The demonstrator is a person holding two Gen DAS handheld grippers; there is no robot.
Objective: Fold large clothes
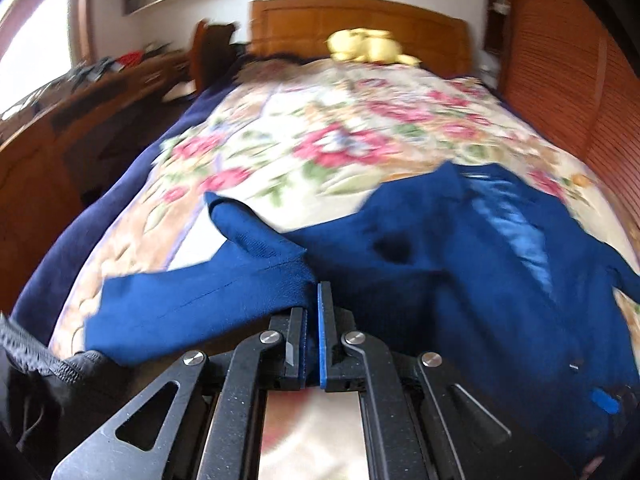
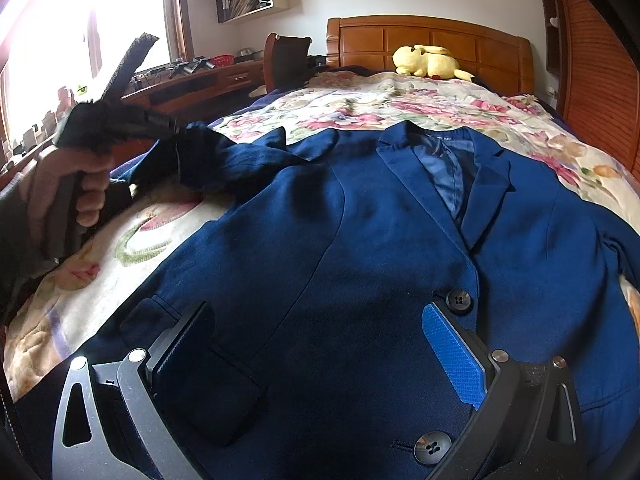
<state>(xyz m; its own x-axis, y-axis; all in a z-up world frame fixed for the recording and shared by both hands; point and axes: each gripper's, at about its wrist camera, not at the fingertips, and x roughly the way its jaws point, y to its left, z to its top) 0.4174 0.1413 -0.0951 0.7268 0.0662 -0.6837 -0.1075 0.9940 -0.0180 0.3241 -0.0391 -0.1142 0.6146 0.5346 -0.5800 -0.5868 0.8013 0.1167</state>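
Plush toy (image 2: 428, 62) beyond blazer (image 2: 360, 240), desk (image 2: 192, 84) left

We see a navy blue suit jacket (image 2: 360, 240) lying front side up on the bed, collar toward twelve o'clock and hem toward six. Its lapels lie open, showing a lighter blue lining (image 2: 444, 176). Two dark buttons (image 2: 459, 301) run down the front. One sleeve (image 1: 208, 296) stretches toward nine o'clock, creased and partly folded over.
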